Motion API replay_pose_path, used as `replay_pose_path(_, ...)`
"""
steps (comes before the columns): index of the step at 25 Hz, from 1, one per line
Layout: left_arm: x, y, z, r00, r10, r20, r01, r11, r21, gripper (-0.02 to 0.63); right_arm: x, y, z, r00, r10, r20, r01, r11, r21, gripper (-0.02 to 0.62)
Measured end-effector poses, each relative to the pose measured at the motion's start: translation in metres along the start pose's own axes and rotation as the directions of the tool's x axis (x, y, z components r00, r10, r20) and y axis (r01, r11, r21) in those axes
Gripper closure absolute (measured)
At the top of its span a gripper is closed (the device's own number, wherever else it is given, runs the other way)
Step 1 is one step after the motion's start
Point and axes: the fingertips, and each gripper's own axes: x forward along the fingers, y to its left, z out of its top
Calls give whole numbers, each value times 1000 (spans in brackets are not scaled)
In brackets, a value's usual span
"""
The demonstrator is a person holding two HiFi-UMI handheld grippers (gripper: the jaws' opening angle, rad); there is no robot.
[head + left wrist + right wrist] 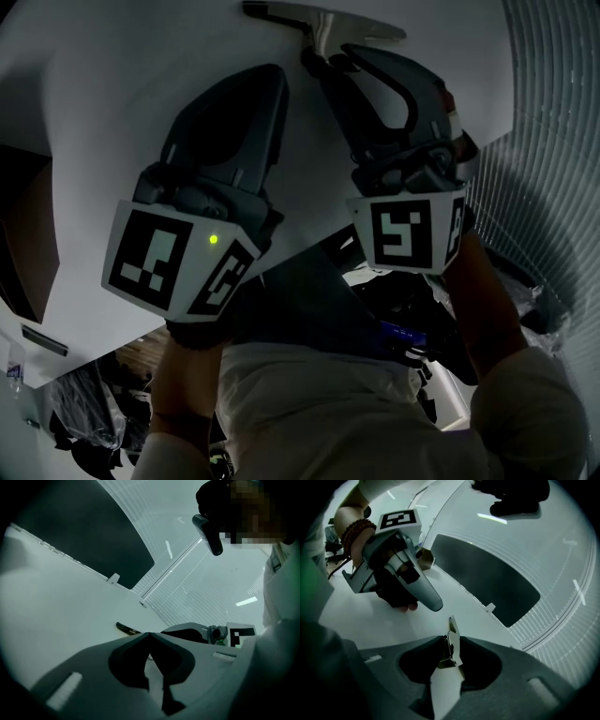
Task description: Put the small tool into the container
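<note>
1. while the small tool sits on the white worktop at 12 o'clock in the head view, the right gripper has its fingers parted around it and is not yet pinching it.
2. the left gripper, at 10 o'clock from the tool, has its fingers closed together on nothing.
3. risk: only the fingertips straddle the thin metal, so an off-centre squeeze could flick it away.
4. i cannot pick out a container for certain, so the carry may go astray.

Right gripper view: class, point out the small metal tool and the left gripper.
small metal tool [453, 641], right gripper view, on its shiny middle.
left gripper [434, 603], right gripper view, at its rounded front tip.
</note>
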Motion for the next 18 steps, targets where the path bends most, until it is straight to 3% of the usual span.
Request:
replay_pose_path(8,-3,2,5,1000,-8,16,8,1000,-16,606,12,-4,-8,998,-61,-34,56,990,-132,495)
replay_pose_path(18,-5,3,7,1000,-2,16,3,1000,-21,606,8,-16,-4,991,-133,-11,129,976,-176,582)
